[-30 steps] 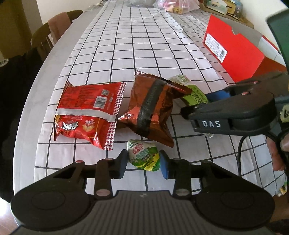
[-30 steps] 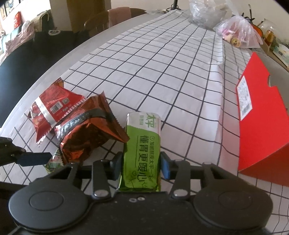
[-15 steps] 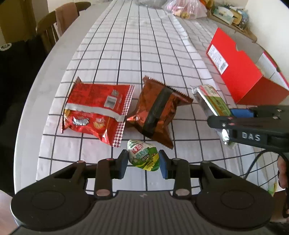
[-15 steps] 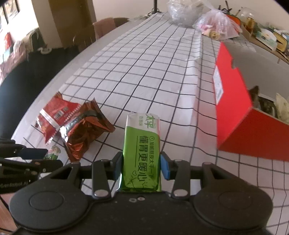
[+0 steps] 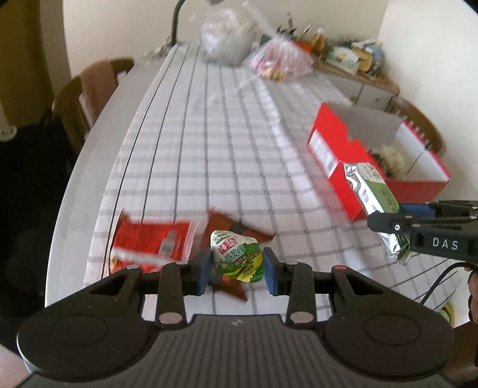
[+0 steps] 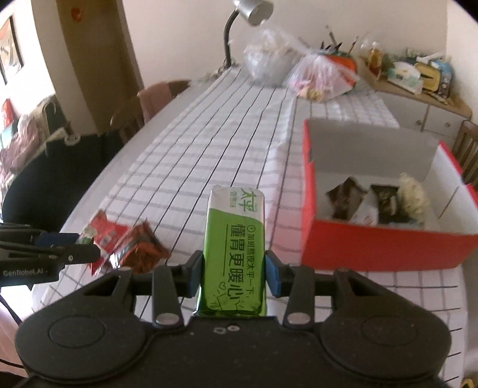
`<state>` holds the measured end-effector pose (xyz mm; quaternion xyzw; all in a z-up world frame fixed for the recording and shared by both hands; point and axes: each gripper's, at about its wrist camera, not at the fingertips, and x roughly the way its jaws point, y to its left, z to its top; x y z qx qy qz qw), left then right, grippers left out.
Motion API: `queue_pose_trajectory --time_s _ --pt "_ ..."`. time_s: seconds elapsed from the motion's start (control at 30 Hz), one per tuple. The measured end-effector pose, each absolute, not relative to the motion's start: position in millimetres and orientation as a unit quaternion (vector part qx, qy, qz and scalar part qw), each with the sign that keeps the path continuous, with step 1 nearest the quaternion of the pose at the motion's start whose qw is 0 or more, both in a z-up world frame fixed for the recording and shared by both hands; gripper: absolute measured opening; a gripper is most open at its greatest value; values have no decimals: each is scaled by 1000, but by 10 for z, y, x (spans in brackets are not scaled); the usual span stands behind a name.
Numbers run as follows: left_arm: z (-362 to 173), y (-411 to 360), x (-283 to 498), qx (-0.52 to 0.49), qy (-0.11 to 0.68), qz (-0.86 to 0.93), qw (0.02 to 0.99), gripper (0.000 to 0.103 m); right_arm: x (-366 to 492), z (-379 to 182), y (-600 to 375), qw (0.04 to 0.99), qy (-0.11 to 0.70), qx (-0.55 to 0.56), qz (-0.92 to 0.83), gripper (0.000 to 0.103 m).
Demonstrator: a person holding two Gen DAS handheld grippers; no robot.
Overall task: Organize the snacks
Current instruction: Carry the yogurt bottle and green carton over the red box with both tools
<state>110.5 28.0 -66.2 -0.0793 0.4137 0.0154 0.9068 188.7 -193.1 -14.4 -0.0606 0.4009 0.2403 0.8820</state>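
Note:
My left gripper (image 5: 237,276) is shut on a small green-and-white snack pouch (image 5: 237,256), held up above the checked tablecloth (image 5: 215,167). My right gripper (image 6: 234,276) is shut on a long green snack pack (image 6: 234,247), also lifted off the table; the same pack (image 5: 373,194) shows at the right of the left wrist view. A red snack bag (image 5: 152,241) and a brown foil bag (image 5: 233,228) lie on the cloth below the left gripper. An open red box (image 6: 382,191) with several snacks inside stands to the right.
Clear plastic bags (image 6: 298,71) of goods sit at the far end of the table beside a lamp (image 6: 245,18). Wooden chairs (image 5: 89,98) stand along the left edge. A cluttered shelf (image 6: 418,77) is at the back right.
Both grippers have risen off the table with their snacks. The right gripper has swung toward the red box, whose inside has come into view. The bags below look smaller.

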Motion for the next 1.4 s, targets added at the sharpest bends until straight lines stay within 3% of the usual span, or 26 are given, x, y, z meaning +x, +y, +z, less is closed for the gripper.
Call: queue_pose_trajectory --time_s 0.67,1.4 --pt "0 -1038 1990 -14 353 -54 934 36 2334 324 -3021 920 342 -40 189 41" --pt "-435 -2064 3408 13 439 -51 897 36 3500 -223 -3722 893 417 -63 159 41"
